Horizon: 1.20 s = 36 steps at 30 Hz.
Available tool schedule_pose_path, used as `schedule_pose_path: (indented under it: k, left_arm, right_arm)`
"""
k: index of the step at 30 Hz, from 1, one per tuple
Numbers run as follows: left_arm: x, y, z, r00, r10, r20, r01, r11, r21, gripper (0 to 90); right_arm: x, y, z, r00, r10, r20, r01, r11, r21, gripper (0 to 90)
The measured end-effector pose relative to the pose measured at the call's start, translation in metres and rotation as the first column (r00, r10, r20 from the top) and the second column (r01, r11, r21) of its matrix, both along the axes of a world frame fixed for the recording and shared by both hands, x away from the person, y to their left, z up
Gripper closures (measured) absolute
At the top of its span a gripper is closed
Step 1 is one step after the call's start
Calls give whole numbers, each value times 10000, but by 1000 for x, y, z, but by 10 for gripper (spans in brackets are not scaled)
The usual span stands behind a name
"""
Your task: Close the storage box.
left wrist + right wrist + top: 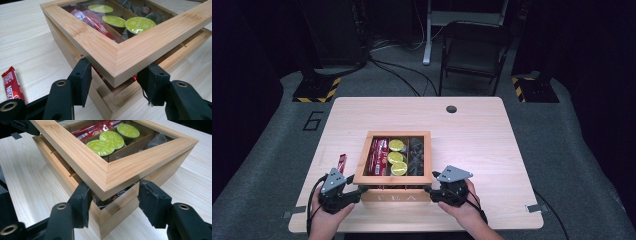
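Square bamboo tea box with glass-window lid (392, 176) at near table edge, lid slightly raised. Left gripper (360, 190), right gripper (428, 190): jaws spread, straddling front lid corners, not pinching. Lid rigid, smooth, glass fragile; hold wooden frame corners evenly.

The table (472, 125) is evenly lit from above while the surroundings from nine through three o'clock fall nearly black. The high view is soft and low in detail. Both gripper views are sharper, with faint glare on the box's glass lid (120, 22) toward twelve o'clock.
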<state>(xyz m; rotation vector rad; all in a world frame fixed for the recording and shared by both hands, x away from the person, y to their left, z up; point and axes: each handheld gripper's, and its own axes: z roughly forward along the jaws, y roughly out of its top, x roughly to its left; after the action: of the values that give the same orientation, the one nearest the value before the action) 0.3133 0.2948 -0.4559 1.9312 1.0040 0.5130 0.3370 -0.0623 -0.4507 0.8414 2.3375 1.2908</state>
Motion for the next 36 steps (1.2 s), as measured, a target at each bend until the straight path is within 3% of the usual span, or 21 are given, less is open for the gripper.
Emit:
schedule_pose_path:
  k: [3,8,20,26,31,33,36]
  left_arm:
    - [0,-2,-2,10000,57,52,-58,9999,116,450]
    - [-1,-3,-4,9994,-62,-341,70,9996,262,407]
    - [-1,-5,-9,9982,-65,-591,104,9978,657,362]
    - [0,-9,-12,9949,-93,-1004,184,9958,898,306]
    - [0,-10,-13,9940,-28,-1097,136,9951,978,279]
    - [0,-11,-15,9932,-43,-1166,179,9931,1157,260]
    - [-1,-10,-16,9926,58,-1212,38,9968,793,238]
  right_arm:
    - [0,0,-2,9999,5,-163,-4,10000,16,441]
    - [0,2,-5,9991,87,-423,-92,9999,-105,437]
    - [2,6,-11,9956,229,-908,-274,9984,-495,397]
    - [3,7,-14,9921,234,-1235,-316,9974,-648,373]
    - [3,9,-15,9920,210,-1243,-313,9962,-817,356]
    - [3,8,-16,9892,225,-1452,-359,9952,-906,330]
    - [2,8,-13,9918,161,-1271,-258,9969,-745,317]
